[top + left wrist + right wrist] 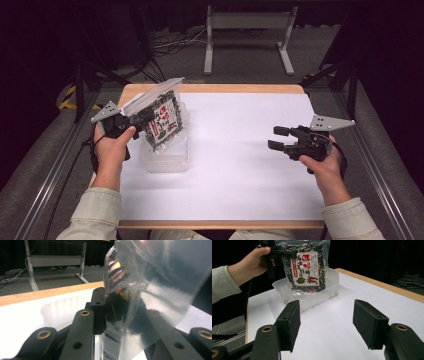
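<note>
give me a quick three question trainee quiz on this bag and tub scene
1. True or false: the left gripper is shut on the snack bag.
2. Where is the bag's lower end? A) flat on the white table B) inside the clear tub C) between the right gripper's fingers
3. In one word, how do the fingers of the right gripper stand?

Key: 1 true; 2 B; 3 open, with nothing between them.
</note>
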`<state>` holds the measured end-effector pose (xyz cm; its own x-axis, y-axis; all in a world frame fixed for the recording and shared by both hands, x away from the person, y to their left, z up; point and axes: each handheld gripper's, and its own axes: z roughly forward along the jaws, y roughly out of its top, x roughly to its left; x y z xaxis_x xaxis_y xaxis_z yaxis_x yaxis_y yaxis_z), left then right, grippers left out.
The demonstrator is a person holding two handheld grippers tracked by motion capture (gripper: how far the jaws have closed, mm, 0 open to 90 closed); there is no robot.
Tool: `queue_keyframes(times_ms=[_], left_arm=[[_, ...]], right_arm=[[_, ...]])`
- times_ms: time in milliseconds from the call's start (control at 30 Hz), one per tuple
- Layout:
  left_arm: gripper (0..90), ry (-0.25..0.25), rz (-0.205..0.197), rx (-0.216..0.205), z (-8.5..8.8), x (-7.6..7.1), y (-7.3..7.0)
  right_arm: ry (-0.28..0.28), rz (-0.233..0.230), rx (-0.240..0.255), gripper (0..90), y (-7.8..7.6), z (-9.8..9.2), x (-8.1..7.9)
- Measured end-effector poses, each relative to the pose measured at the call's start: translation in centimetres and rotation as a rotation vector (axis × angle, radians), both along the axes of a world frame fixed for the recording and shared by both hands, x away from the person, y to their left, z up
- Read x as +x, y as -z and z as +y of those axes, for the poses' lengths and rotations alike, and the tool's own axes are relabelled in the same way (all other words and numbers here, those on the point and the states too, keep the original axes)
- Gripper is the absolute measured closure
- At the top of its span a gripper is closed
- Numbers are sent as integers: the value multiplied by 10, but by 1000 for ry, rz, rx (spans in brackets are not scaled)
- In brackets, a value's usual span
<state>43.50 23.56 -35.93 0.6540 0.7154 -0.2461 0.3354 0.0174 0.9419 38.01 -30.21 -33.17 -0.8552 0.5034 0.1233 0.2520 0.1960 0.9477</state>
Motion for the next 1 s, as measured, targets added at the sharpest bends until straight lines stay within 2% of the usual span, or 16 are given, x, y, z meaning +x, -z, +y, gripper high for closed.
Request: queue_keyframes(times_ms=[67,200,600,733,767,800,833,867,900,1000], left_arm=[[723,-6,6,-12,1,1,1],[723,-6,8,-6,0,2,1],[716,-24,16,-29,3,6,2],[710,-24,5,-25,2,6,1],[709,-19,-19,-23,0,6,0],[706,-16,-25,-18,0,5,0],[687,-20,-29,-14,0,5,0],[628,-20,-29,-14,0,5,0],[510,-43,-44,-21,-1,4,-1],[335,-67,-67,-17,0,-1,-5]], right_arm=[[2,2,-1,399,0,0,0],[3,5,-2,399,1,0,0],[2,4,-3,398,1,0,0],[5,8,-2,398,2,-1,1],[5,5,-3,397,2,-1,1],[6,4,-2,397,2,-1,1],[5,3,-1,397,1,-1,1],[8,1,-1,397,1,-2,1],[10,2,-1,397,1,-2,1],[13,1,-1,396,1,-3,0]])
